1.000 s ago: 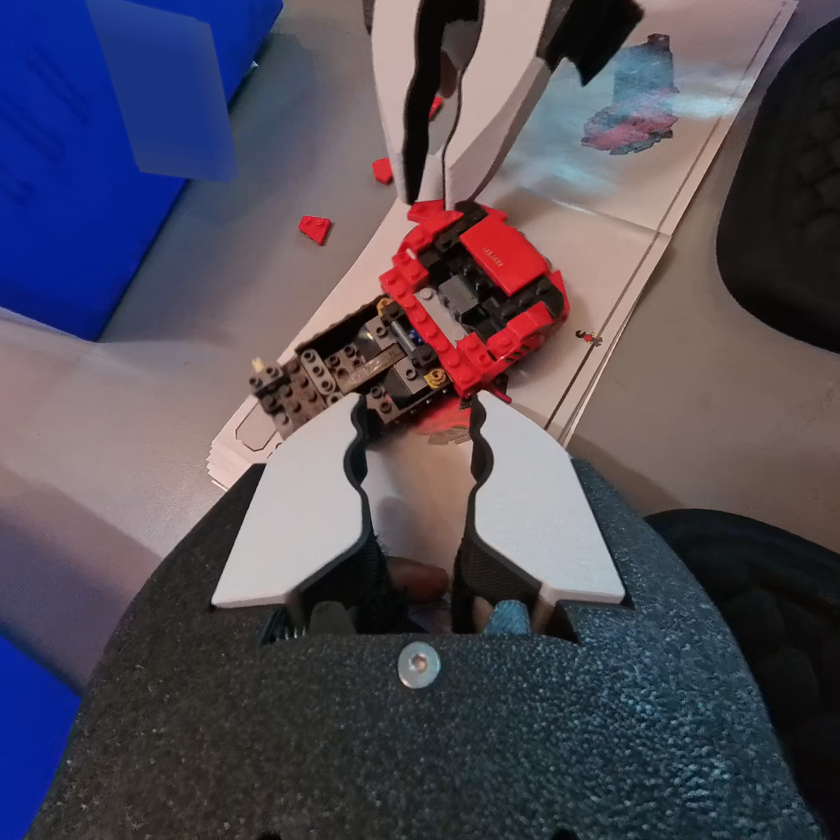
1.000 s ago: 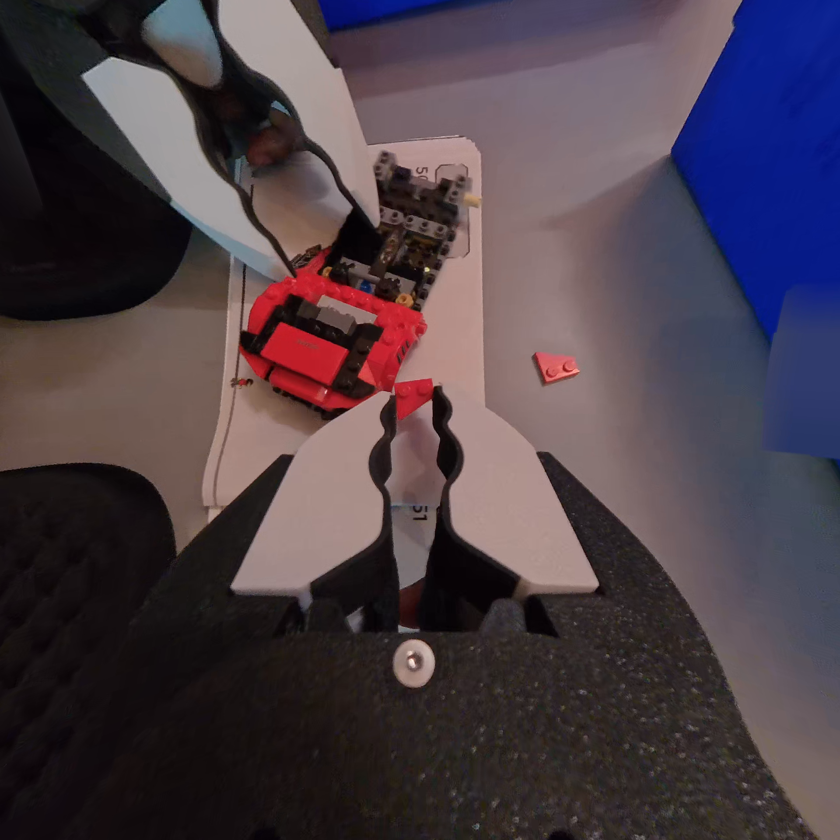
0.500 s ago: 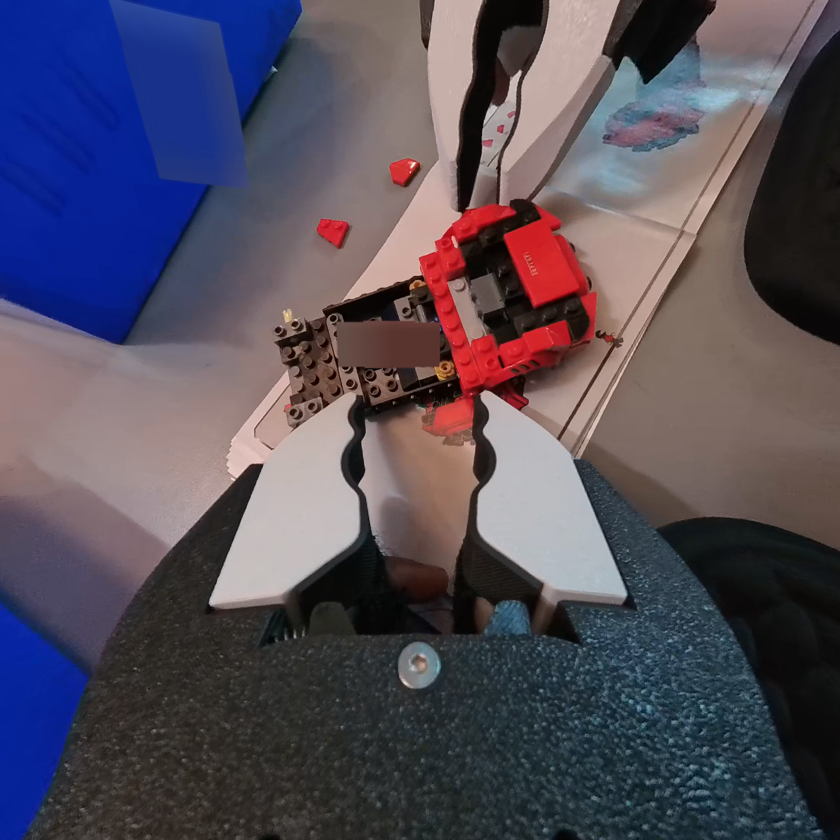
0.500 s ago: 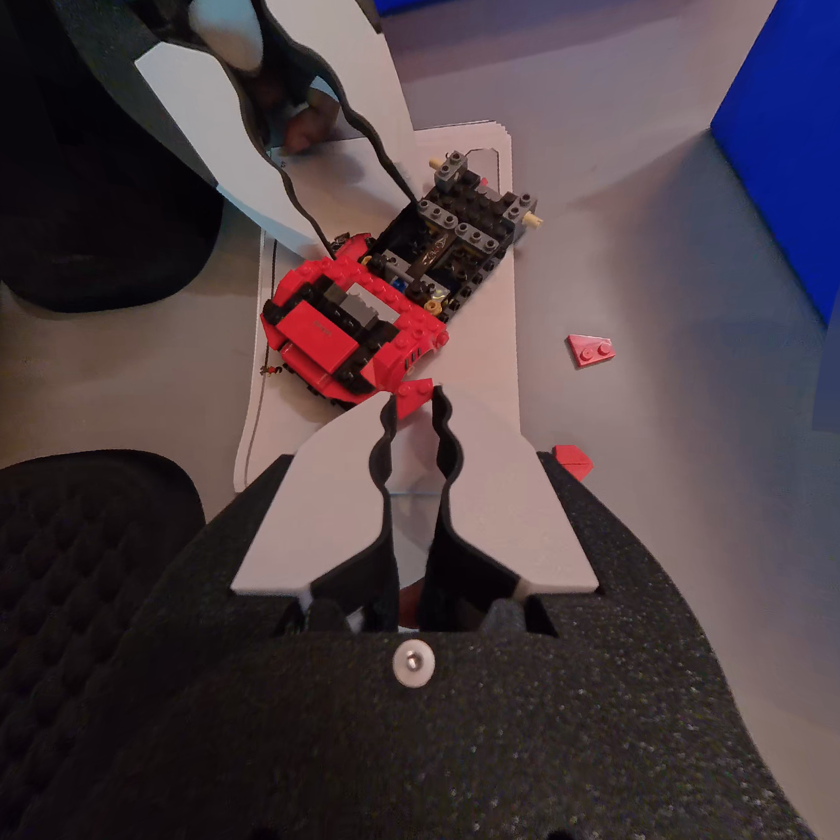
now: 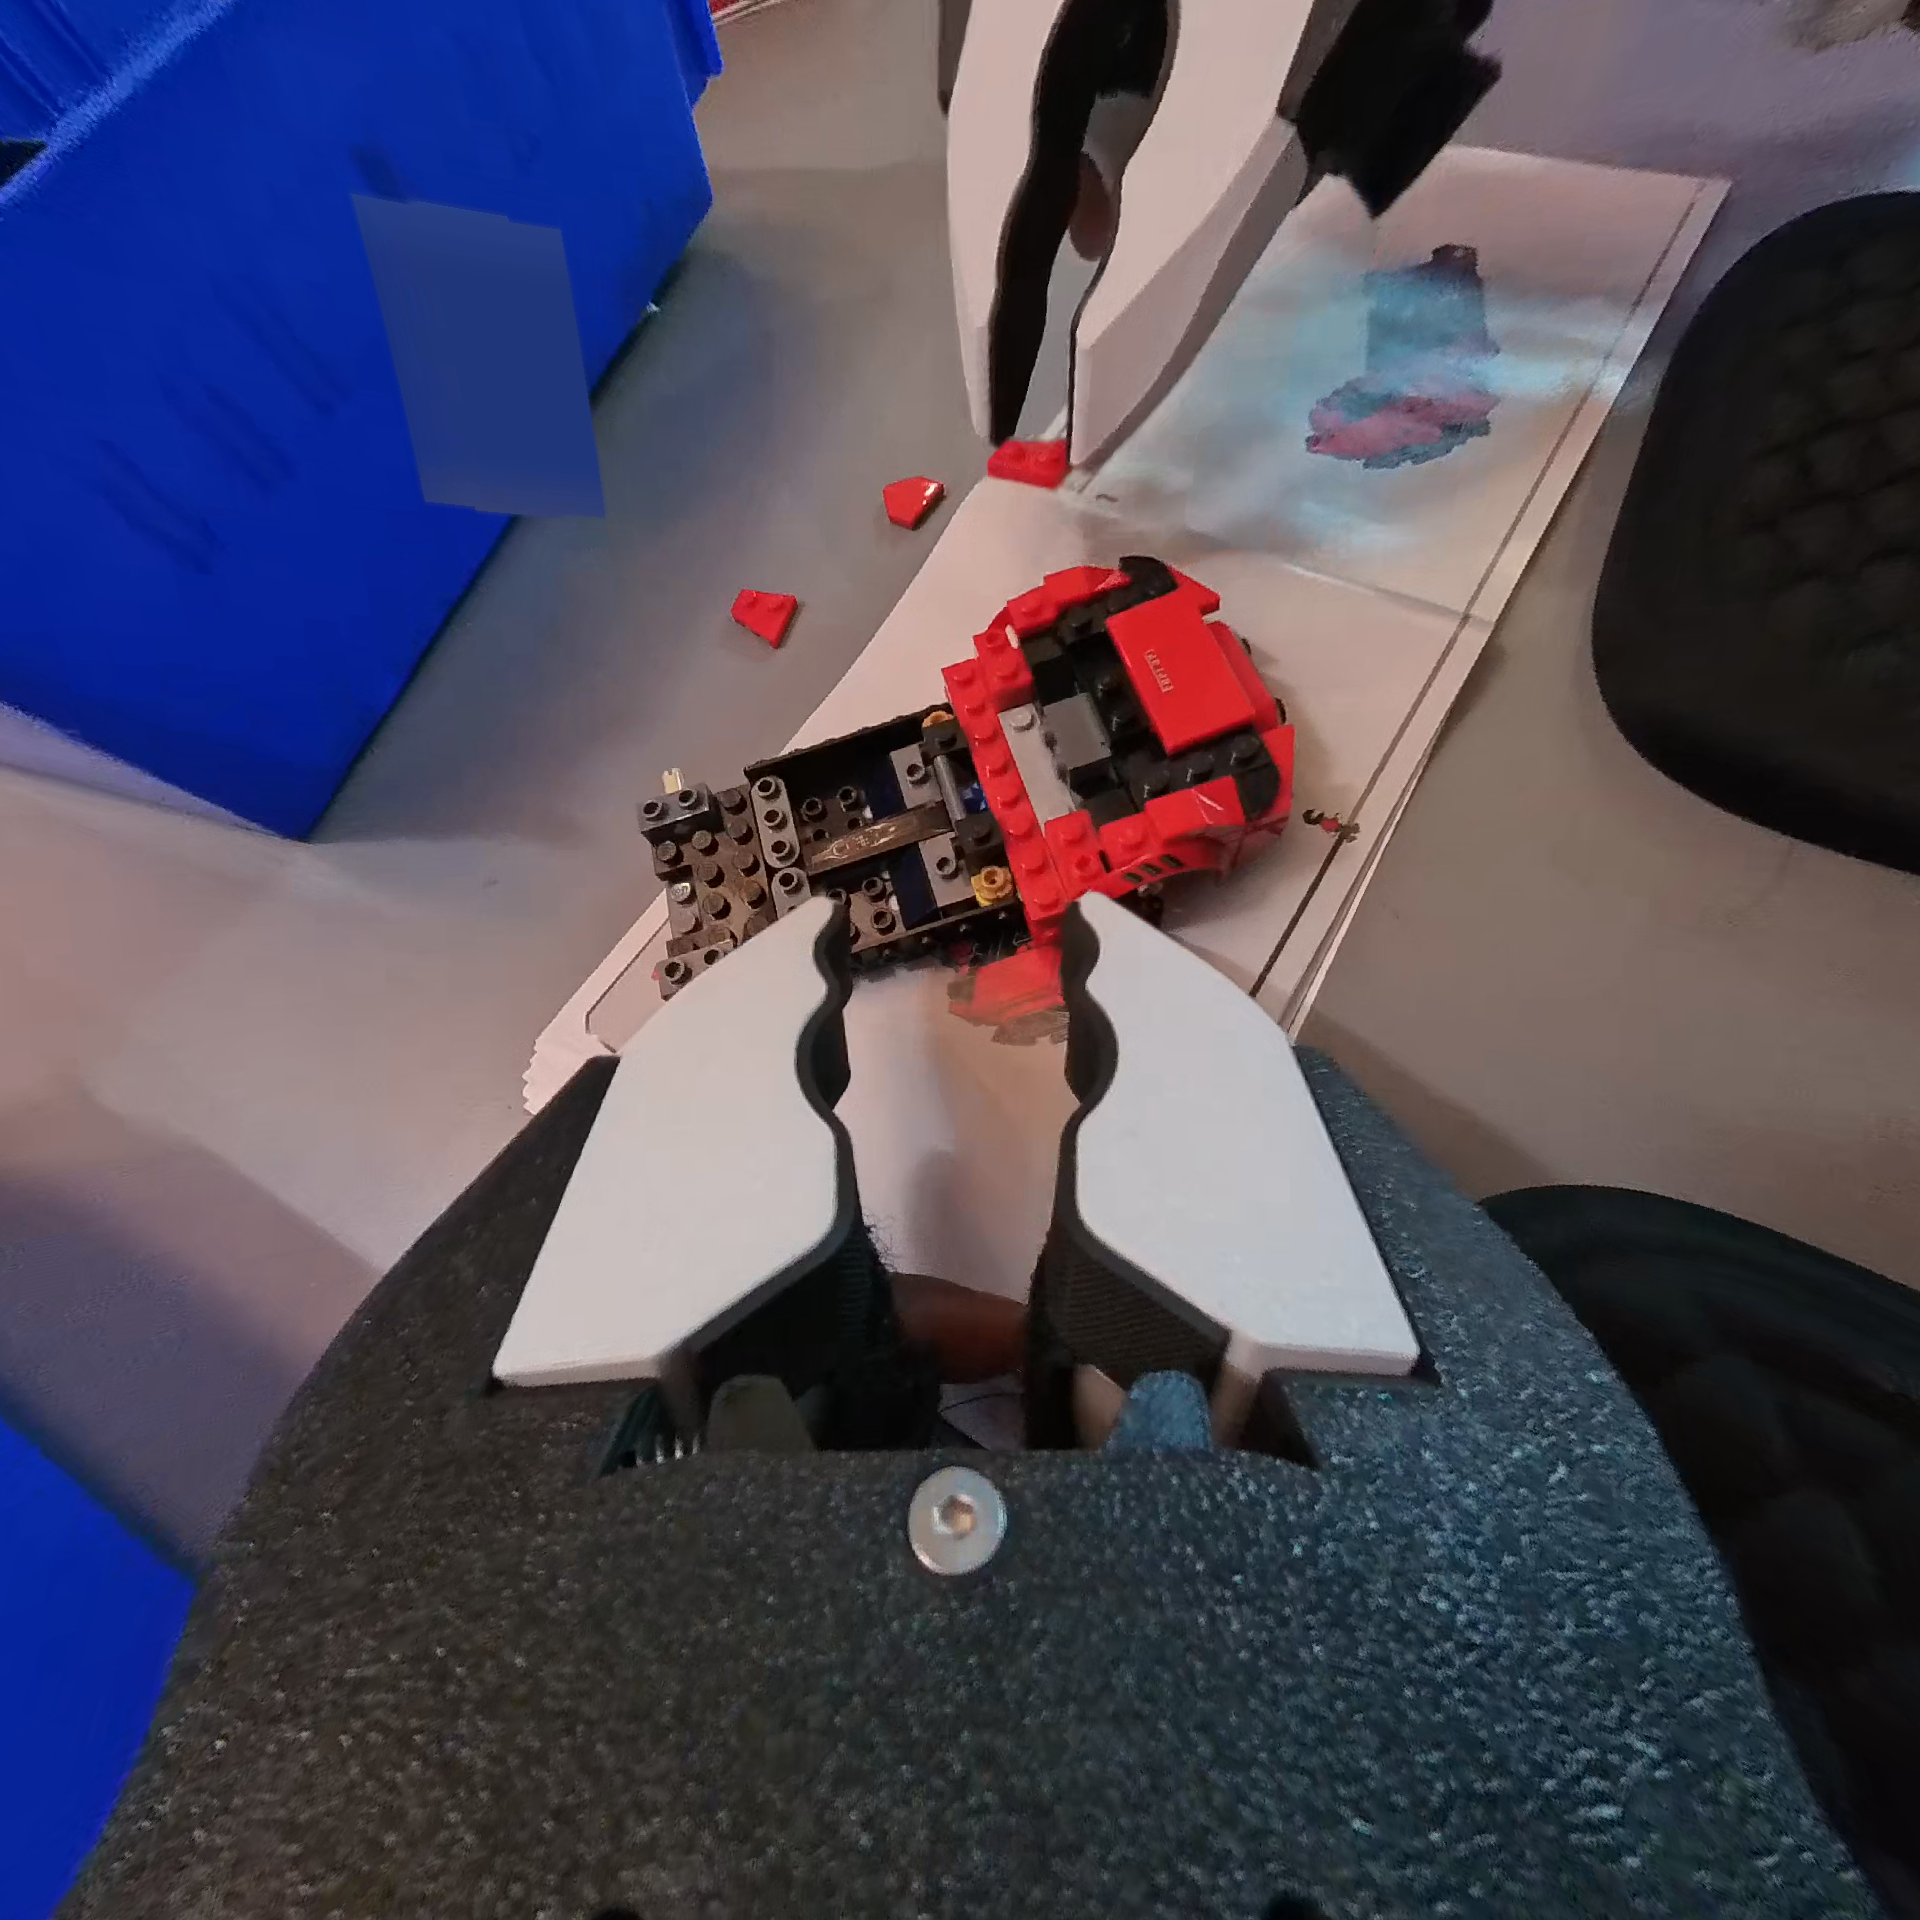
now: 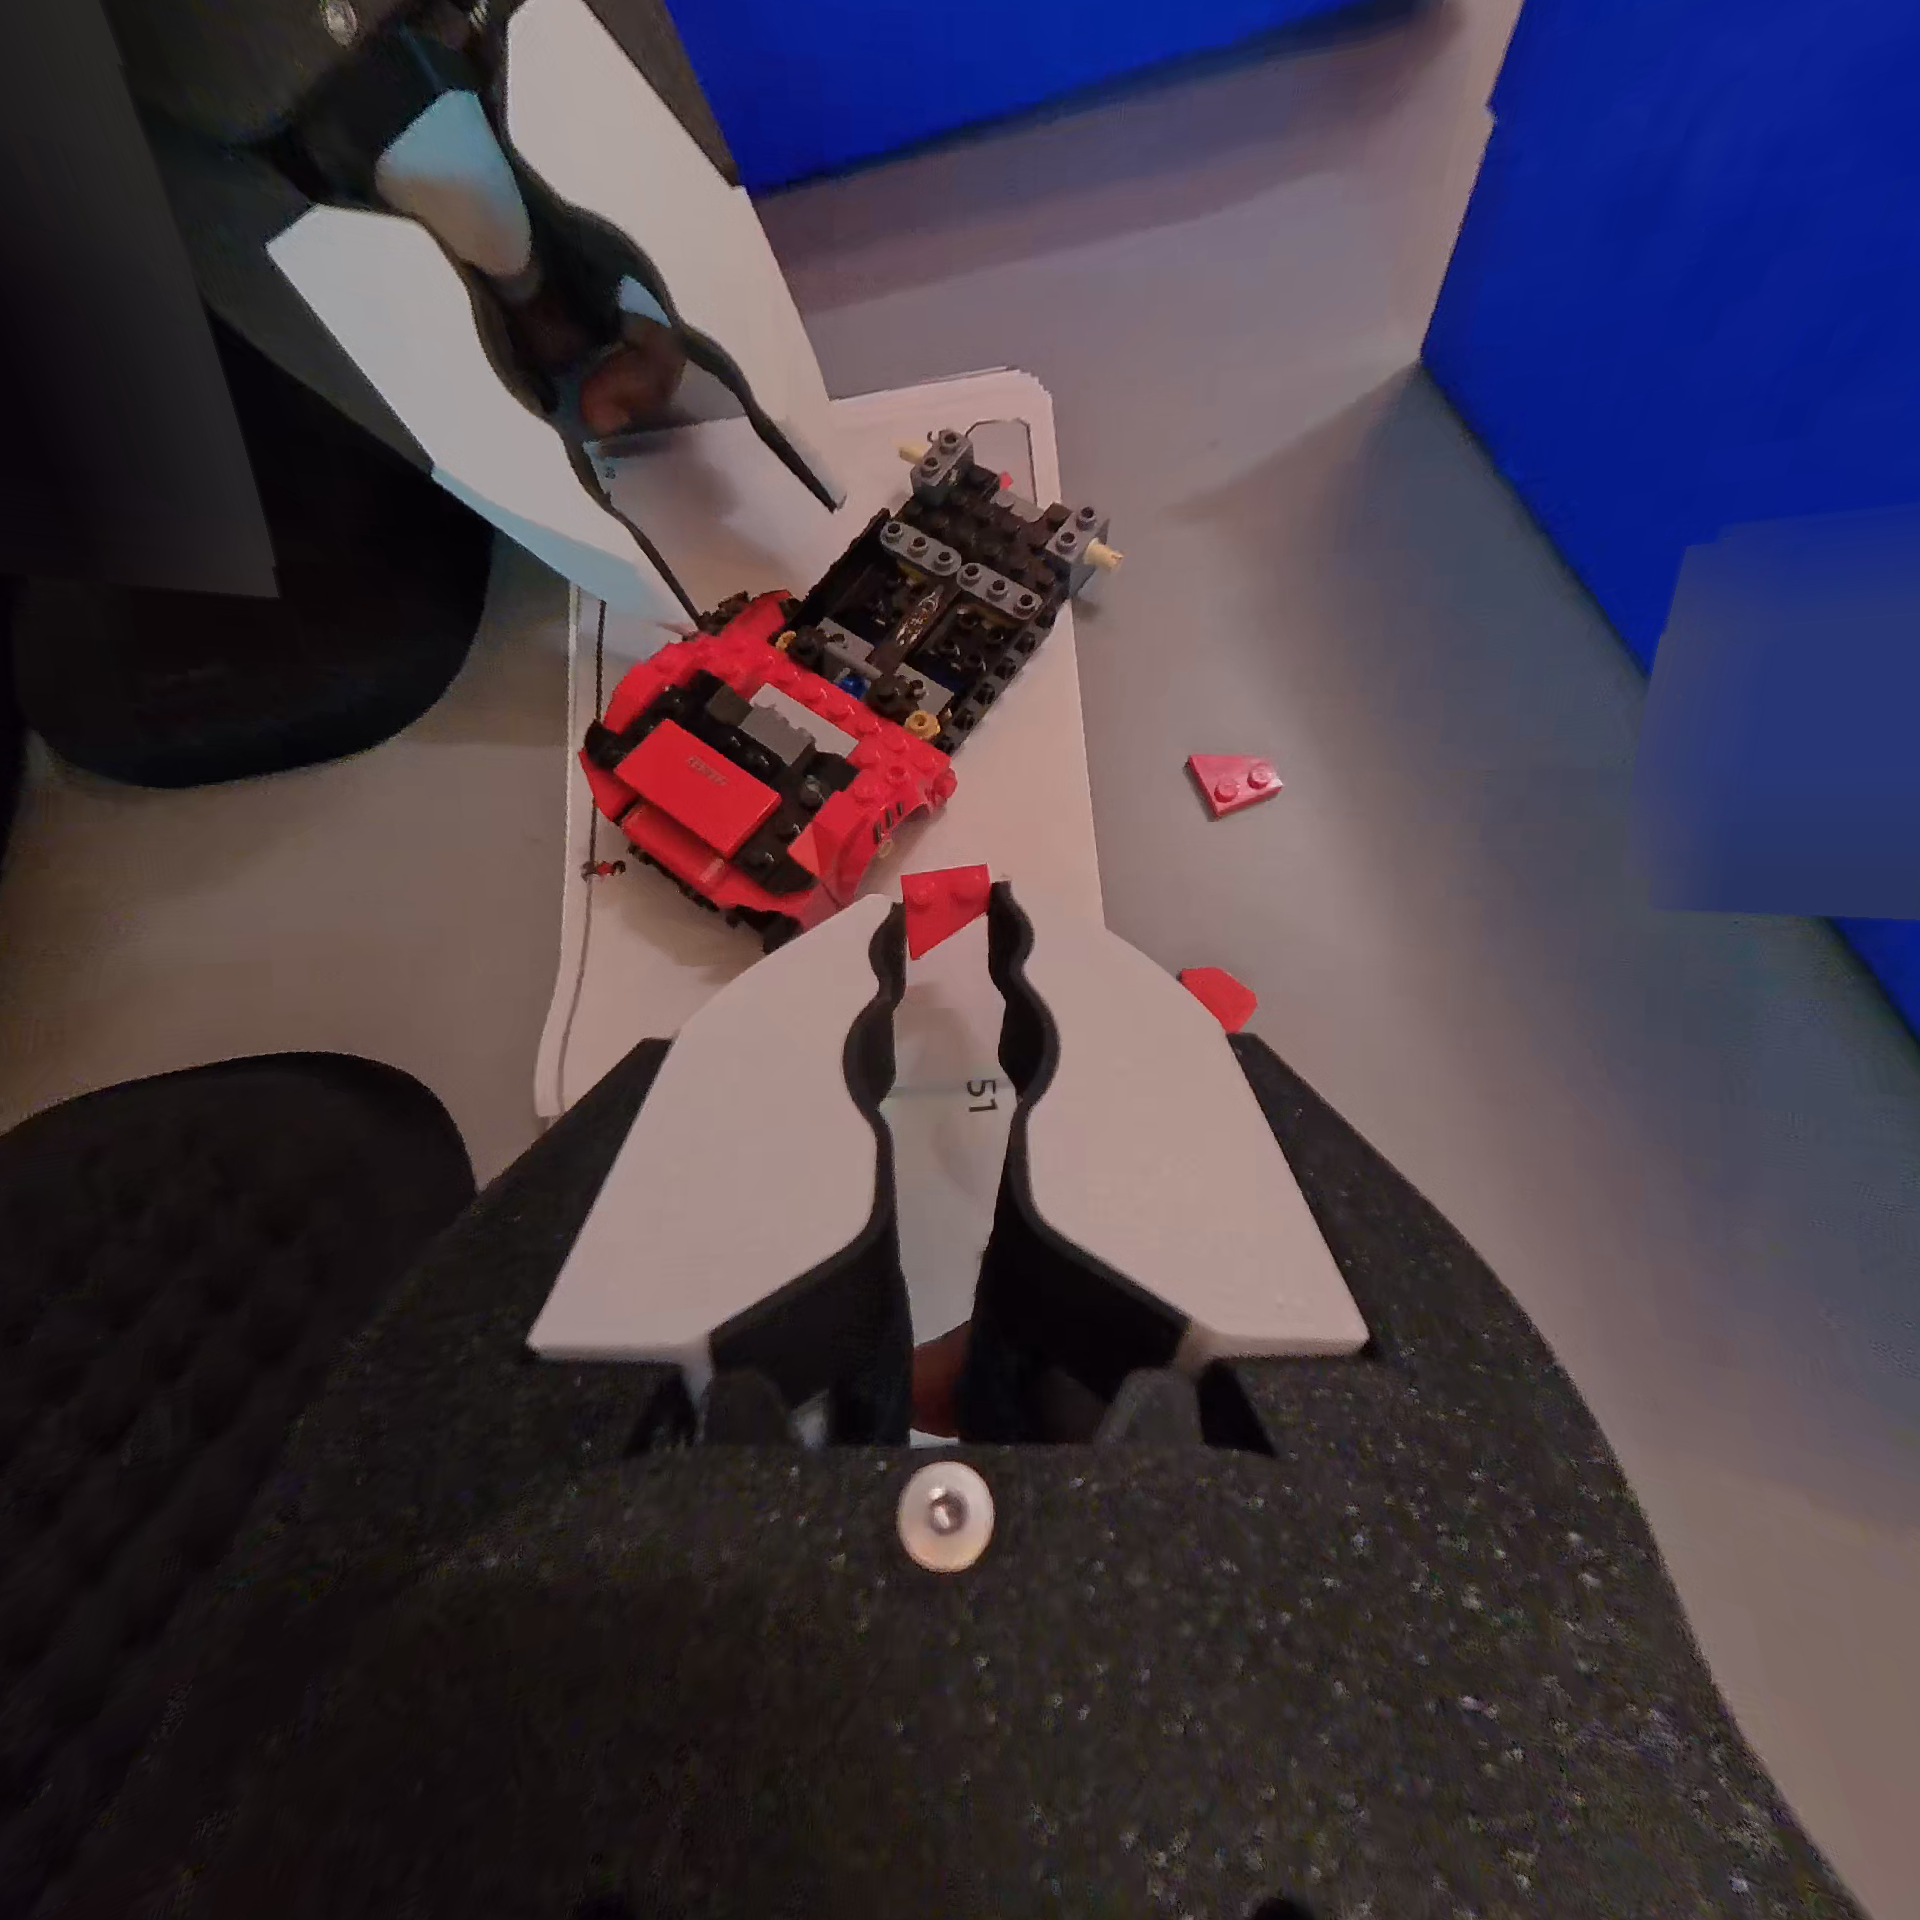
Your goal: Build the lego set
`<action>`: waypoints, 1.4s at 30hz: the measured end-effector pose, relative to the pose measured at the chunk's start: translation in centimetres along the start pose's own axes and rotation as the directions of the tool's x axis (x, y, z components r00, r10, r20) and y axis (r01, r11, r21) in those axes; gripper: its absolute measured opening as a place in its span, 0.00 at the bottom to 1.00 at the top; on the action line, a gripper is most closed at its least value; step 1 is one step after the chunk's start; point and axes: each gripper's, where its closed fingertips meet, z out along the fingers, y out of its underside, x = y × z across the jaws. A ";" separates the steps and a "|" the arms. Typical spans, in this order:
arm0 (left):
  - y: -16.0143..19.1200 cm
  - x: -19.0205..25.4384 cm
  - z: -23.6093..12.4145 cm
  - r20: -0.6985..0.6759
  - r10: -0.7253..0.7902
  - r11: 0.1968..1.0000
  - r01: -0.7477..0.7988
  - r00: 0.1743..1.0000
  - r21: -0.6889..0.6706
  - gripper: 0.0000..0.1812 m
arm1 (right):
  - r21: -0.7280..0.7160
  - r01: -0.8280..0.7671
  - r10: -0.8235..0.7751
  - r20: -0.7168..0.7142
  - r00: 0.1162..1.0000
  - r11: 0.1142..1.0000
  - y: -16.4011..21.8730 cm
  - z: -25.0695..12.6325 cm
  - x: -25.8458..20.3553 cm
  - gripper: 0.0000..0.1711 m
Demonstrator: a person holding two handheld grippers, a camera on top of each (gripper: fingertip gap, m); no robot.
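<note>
Now right gripper [image 6: 943, 902] pinches red wedge plate [image 6: 940, 906] at frame centre; left gripper [image 5: 951, 920] gapes empty beside half-built car [image 6: 800, 727] on booklet [image 6: 1049, 831], centre. Brace car, align studs, press straight.

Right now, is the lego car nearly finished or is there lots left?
About halfway. The red rear body of the lego car is built, but its black front chassis is bare. The right gripper holds a small red wedge piece; the left gripper is open. Two loose red pieces wait on the table.
</note>
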 end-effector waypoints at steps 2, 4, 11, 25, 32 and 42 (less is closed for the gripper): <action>-0.1 0.1 0.0 -0.002 0.002 1.000 -0.002 1.000 0.004 0.21 | 0.032 -0.030 0.030 -0.004 1.000 0.999 -0.1 -0.6 -0.2 0.09; -0.1 0.2 0.0 -0.005 0.005 1.000 -0.005 1.000 0.007 0.21 | 0.065 -0.054 0.054 0.000 0.999 0.996 -0.2 -1.2 -0.6 0.09; -0.9 0.6 -0.4 -0.027 -0.001 0.999 0.002 1.000 0.054 0.20 | 0.111 -0.047 0.041 0.051 0.998 0.993 -0.5 -1.2 -3.6 0.09; -1.3 0.9 -0.7 -0.051 -0.013 0.996 0.018 0.999 0.091 0.11 | 0.104 0.028 -0.035 0.066 0.997 0.994 -1.6 0.1 -4.9 0.09; -1.7 1.9 -0.6 -0.082 0.042 0.994 -0.034 0.996 0.107 0.08 | 0.205 -0.252 0.275 -0.093 0.957 0.946 -1.9 0.2 -5.0 0.09; -4.4 1.5 -1.8 -0.149 -0.175 0.949 0.207 0.973 0.236 0.03 | 0.363 -0.195 0.315 -0.309 0.897 0.911 -3.8 0.9 -6.8 0.09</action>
